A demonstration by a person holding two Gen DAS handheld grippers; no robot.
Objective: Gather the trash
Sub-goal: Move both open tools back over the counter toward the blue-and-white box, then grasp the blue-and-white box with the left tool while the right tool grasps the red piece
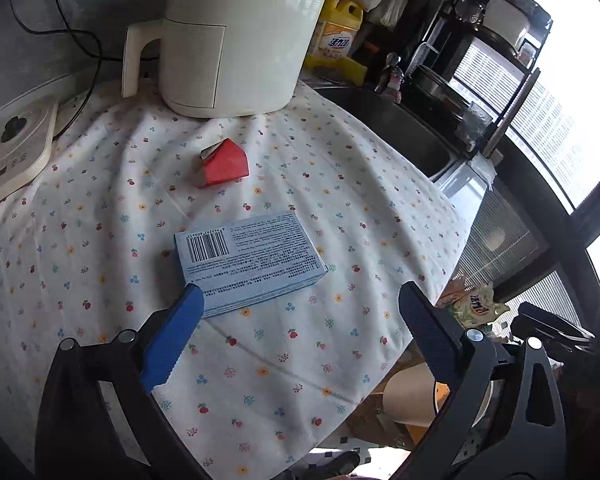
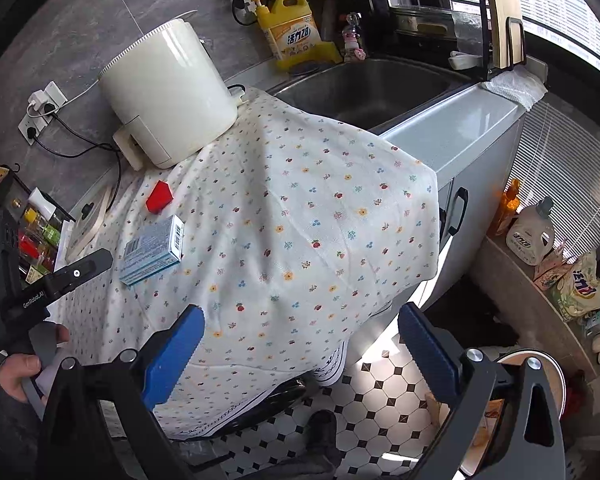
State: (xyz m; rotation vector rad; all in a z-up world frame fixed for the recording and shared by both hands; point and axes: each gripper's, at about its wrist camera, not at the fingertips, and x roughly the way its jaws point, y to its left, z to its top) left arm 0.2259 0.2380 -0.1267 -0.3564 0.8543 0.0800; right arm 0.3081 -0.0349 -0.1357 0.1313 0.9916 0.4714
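Note:
A light blue cardboard box (image 1: 252, 260) with a barcode lies flat on the floral cloth (image 1: 340, 208). A small red carton (image 1: 224, 162) stands beyond it, toward the white appliance. My left gripper (image 1: 300, 296) hovers open just in front of the blue box. Its blue left pad overlaps the box's near corner and nothing is between the pads. My right gripper (image 2: 302, 314) is open and empty above the cloth's front right edge. In the right wrist view the blue box (image 2: 152, 252) and red carton (image 2: 159, 197) lie far to its left. There a hand (image 2: 20, 368) holds the left gripper.
A white air fryer (image 1: 236, 40) stands on the cloth's back edge, with a sink (image 2: 364, 88) and a yellow detergent bottle (image 2: 292, 32) to its right. An induction hob (image 1: 12, 156) lies at the left. A paper-lined bin (image 1: 408, 396) sits on the tiled floor (image 2: 380, 396) below the counter.

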